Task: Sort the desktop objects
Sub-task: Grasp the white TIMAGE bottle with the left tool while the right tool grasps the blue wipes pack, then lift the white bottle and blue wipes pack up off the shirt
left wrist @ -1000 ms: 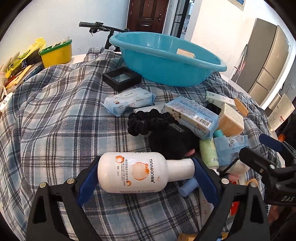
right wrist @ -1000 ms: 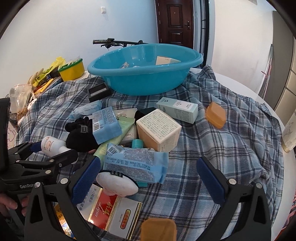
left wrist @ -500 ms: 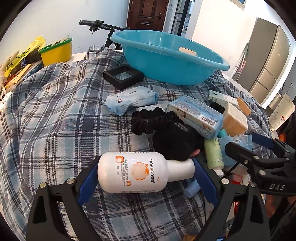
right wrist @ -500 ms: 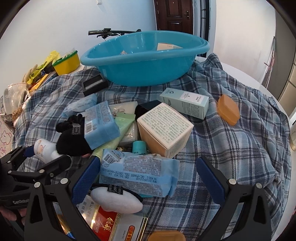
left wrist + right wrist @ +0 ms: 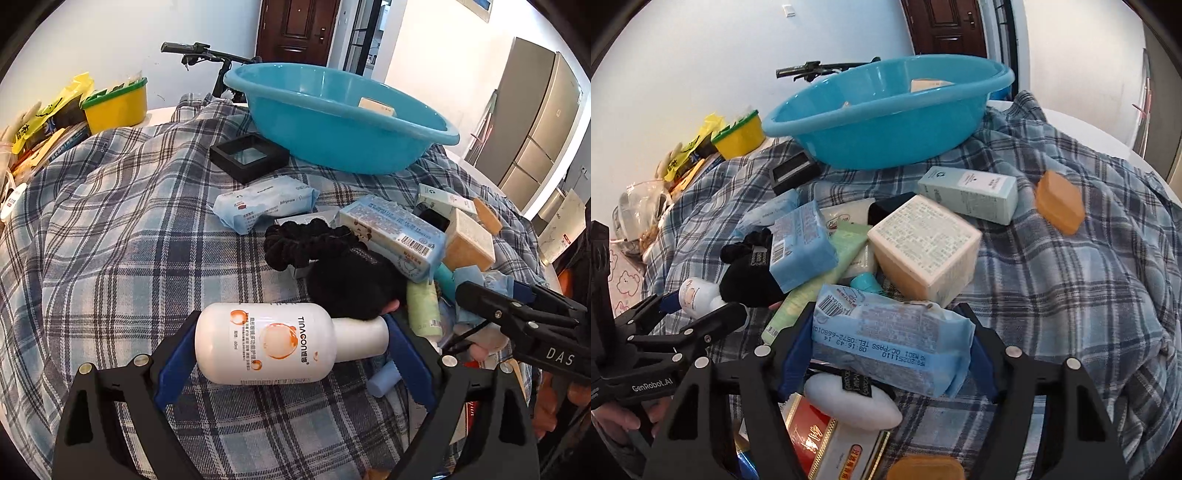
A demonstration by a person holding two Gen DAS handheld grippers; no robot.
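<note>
The left gripper (image 5: 291,345) pinches a smooth white plastic bottle (image 5: 269,341) lying sideways on the checked blue cloth (image 5: 110,240). The right gripper (image 5: 892,350), its jaws just closing, squeezes a crinkly pale-blue tissue packet (image 5: 890,341) beside a cream cardboard cube box (image 5: 925,245).

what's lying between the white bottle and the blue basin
In the left wrist view: black scrunchie, blue wipes pack and black frame box lie between white bottle and basin.
</note>
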